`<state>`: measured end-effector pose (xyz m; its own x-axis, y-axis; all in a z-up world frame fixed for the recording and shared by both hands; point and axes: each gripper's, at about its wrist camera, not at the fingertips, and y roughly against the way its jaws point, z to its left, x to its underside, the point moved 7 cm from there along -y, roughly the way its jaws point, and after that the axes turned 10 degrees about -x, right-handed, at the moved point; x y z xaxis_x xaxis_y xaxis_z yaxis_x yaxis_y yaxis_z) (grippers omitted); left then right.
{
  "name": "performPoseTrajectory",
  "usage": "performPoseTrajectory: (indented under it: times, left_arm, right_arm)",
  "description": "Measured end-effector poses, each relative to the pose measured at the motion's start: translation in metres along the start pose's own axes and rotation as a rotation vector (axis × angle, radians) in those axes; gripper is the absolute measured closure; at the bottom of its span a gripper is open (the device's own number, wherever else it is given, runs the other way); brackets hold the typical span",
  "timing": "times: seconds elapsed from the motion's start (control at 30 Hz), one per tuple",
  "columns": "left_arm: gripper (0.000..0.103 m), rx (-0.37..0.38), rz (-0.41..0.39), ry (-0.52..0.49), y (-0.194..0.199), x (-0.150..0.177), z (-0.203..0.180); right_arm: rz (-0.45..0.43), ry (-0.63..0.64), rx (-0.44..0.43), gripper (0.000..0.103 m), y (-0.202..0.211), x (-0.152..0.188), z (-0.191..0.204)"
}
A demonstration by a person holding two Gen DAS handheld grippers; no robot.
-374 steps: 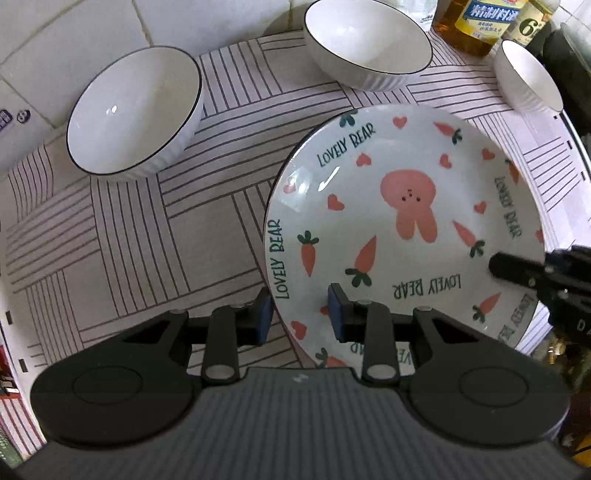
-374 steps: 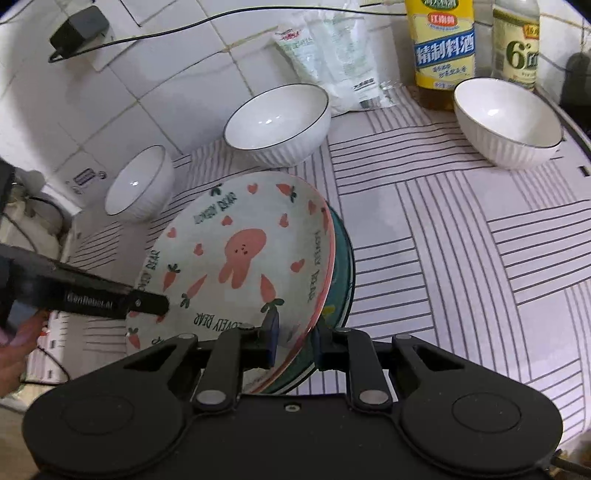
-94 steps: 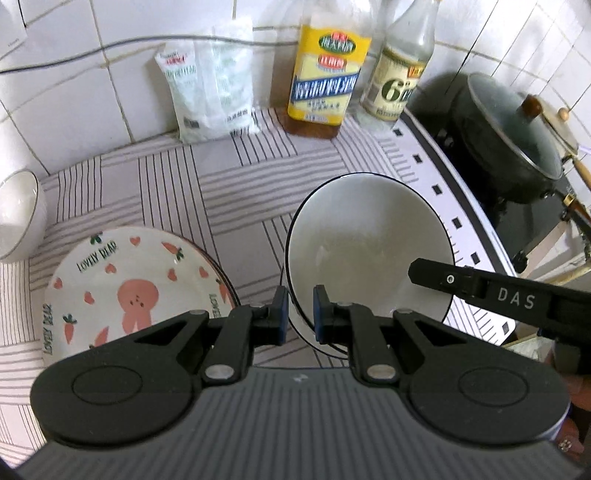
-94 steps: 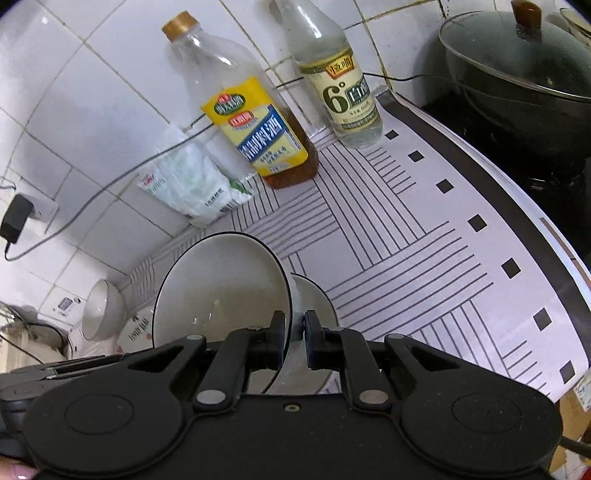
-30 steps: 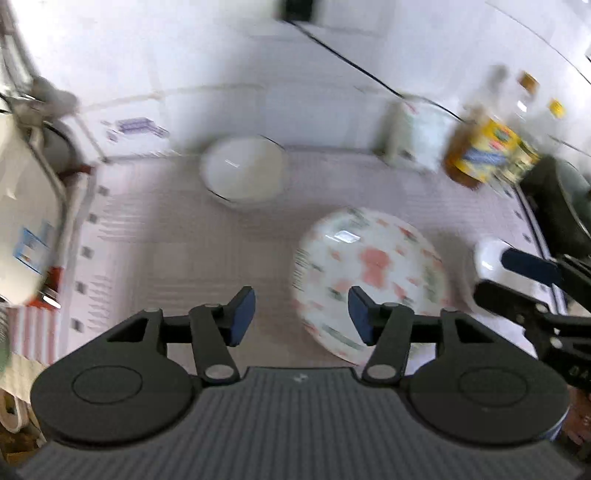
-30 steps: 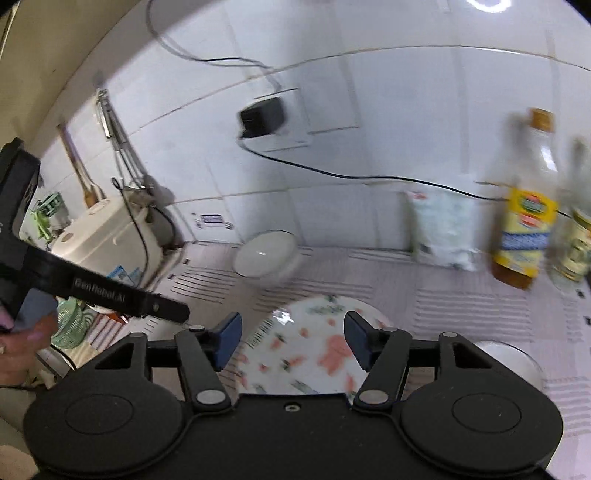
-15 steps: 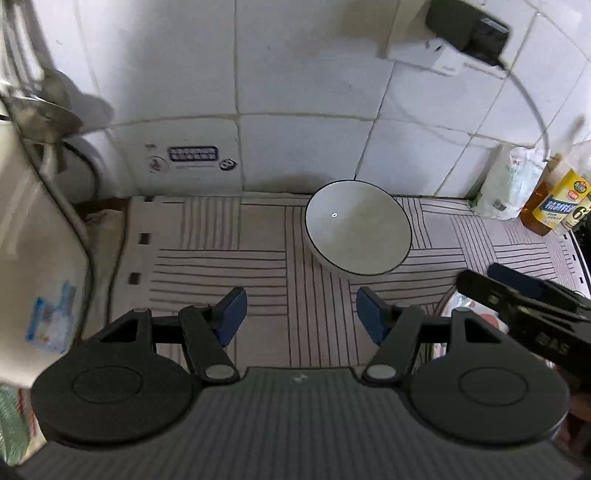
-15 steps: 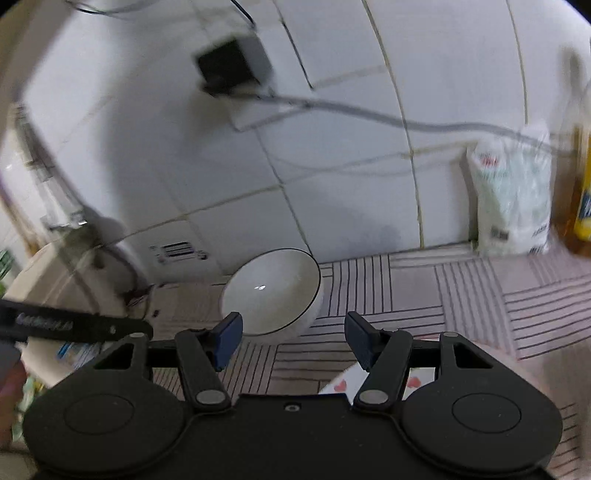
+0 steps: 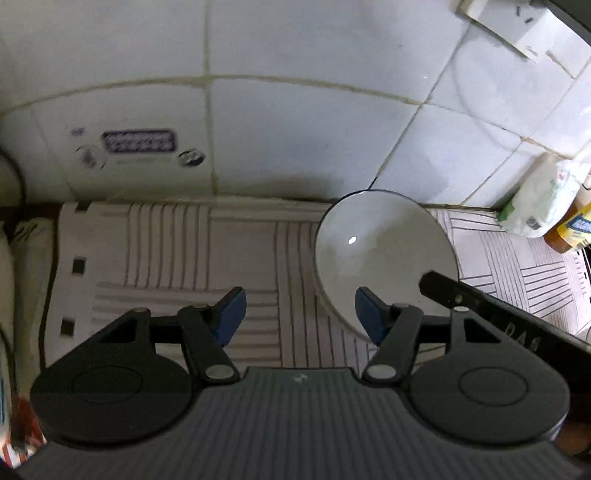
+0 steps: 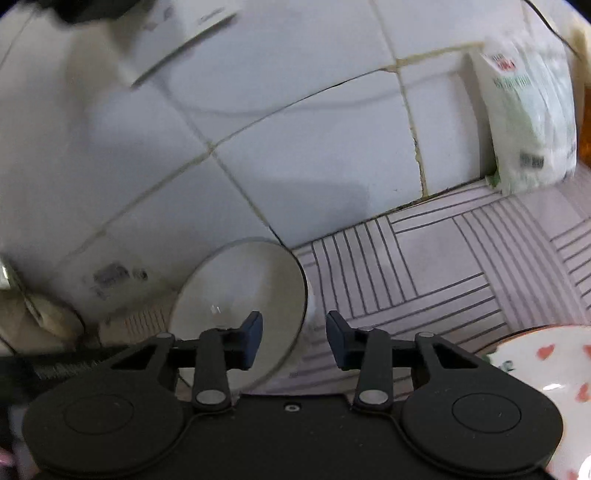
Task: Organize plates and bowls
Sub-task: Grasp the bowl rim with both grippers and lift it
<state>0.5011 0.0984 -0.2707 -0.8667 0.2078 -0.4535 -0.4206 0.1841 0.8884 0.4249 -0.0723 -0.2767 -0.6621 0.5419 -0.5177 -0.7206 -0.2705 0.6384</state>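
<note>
A white bowl with a dark rim [image 9: 384,254] stands on the striped mat by the tiled wall. My left gripper [image 9: 299,317] is open and empty, with its right finger at the bowl's near left rim. My right gripper [image 10: 294,341] is open and empty, and its jaws straddle the right rim of the same bowl [image 10: 240,306]. The right gripper's finger [image 9: 480,306] shows over the bowl's right edge in the left wrist view. The bunny-and-carrot plate [image 10: 543,373] lies at the lower right of the right wrist view.
A white-and-green bag [image 10: 528,114] leans against the tiled wall, also seen in the left wrist view [image 9: 543,199], with a yellow-labelled bottle [image 9: 572,229] beside it. A socket plate [image 9: 517,33] hangs on the wall above. The striped mat [image 9: 166,251] covers the counter.
Both grippers have moved closer to the white bowl by the wall. The bowl now fills more of both views and the right jaws now straddle its rim.
</note>
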Motion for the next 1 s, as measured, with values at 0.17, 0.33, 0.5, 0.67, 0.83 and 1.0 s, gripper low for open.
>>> performPoseTrajectory:
  times: [0.17,0.33,0.5,0.67,0.83,1.0]
  left_arm:
    - [0.046,0.028,0.01,-0.032,-0.013,-0.005,-0.006]
    - [0.069,0.033,0.055,-0.033,-0.029,-0.002,-0.005]
    - [0.09,0.093,0.081,0.021,-0.025,0.006,-0.001]
    - [0.09,0.096,0.068,0.02,-0.005,0.017,0.003]
    - [0.09,0.05,0.03,-0.035,0.026,0.027,0.001]
    - [0.09,0.022,-0.022,-0.059,0.063,0.032,-0.003]
  right_arm:
    - [0.009,-0.024,0.024,0.068,-0.015,-0.004,-0.002]
    - [0.006,-0.059,0.066,0.09,-0.019,-0.005,-0.014]
    - [0.017,-0.055,0.048,0.09,-0.016,-0.006,-0.007]
    - [0.031,-0.063,0.022,0.09,-0.004,-0.002,0.0]
    - [0.041,-0.028,-0.009,0.09,0.017,0.004,0.015]
    - [0.017,-0.002,-0.057,0.09,0.044,0.003,0.029]
